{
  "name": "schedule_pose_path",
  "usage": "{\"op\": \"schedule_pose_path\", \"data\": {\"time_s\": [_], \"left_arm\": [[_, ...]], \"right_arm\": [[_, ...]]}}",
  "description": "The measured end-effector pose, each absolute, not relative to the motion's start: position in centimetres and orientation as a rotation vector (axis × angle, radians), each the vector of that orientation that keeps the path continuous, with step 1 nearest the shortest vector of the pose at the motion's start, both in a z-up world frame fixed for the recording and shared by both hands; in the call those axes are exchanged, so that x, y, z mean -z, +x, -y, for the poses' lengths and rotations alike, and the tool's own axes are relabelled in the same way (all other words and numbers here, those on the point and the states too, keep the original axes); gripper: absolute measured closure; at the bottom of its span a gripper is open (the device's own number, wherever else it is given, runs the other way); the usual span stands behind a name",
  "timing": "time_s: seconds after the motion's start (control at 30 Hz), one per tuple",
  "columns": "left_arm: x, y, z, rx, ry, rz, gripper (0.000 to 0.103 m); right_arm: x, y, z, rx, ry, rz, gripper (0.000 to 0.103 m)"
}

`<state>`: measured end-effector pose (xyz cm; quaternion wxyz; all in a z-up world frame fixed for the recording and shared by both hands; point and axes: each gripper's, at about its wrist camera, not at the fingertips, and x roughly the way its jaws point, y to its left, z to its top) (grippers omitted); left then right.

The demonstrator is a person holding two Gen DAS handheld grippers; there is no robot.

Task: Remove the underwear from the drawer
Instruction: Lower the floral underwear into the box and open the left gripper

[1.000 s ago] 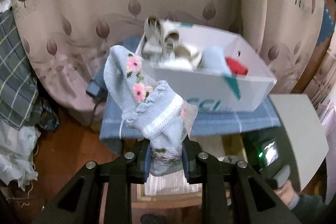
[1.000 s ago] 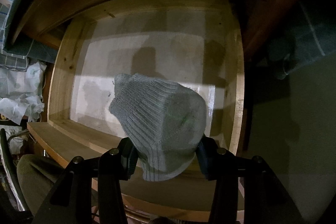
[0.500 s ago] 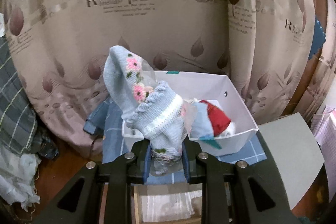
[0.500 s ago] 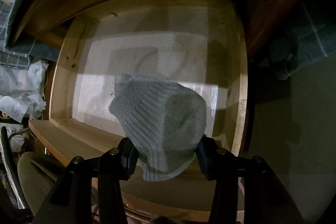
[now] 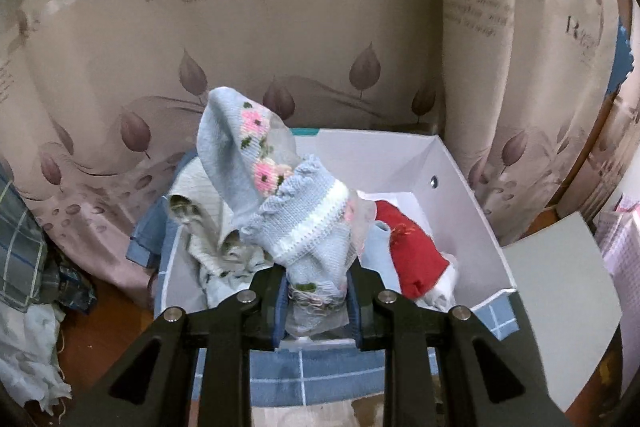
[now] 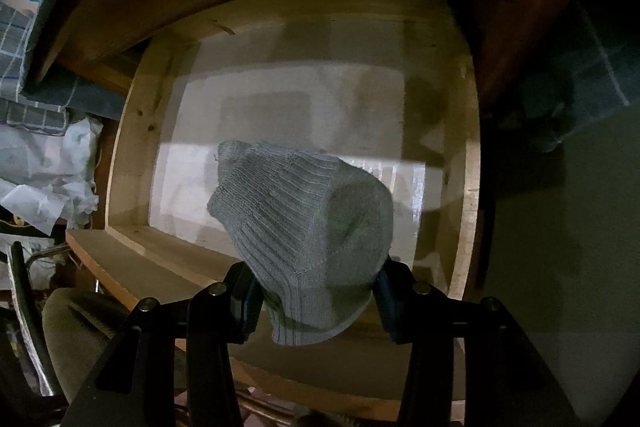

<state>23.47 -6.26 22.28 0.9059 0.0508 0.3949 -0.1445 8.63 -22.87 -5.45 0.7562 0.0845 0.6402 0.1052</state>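
Observation:
My left gripper [image 5: 318,301] is shut on a light blue knitted garment [image 5: 276,195] with pink flowers and a white stripe, held over the near wall of a white cardboard box [image 5: 464,195]. Inside the box lie a red piece [image 5: 416,251], a pale blue piece [image 5: 374,253] and cream striped fabric [image 5: 204,207]. In the right wrist view, my right gripper [image 6: 318,301] is shut on a grey ribbed knitted garment [image 6: 304,219], hanging above the open wooden drawer [image 6: 132,131], whose pale lined bottom shows nothing else.
The box rests on a blue checked cloth [image 5: 320,371]. A leaf-patterned curtain [image 5: 280,27] hangs close behind. A grey panel [image 5: 560,307] is at the right, plaid fabric [image 5: 20,247] at the left. White crumpled bags [image 6: 44,171] lie left of the drawer.
The left gripper has carried the flowered garment forward toward the box, which now looks closer and shows its inside. The right gripper and grey garment have stayed still above the drawer.

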Motion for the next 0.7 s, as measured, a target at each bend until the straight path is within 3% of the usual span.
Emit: {"op": "schedule_pose_path", "data": {"time_s": [0.43,0.7], "left_arm": [[-16.0,27.6,7.4,0.268,0.063,-0.949,0.078],[-16.2,27.5,6.9,0.265,0.038,-0.950,0.075]], "right_arm": [[5.5,8.7,23.0,-0.250,0.207,-1.399,0.059],[5.5,8.7,23.0,-0.252,0.208,-1.400,0.059]]}}
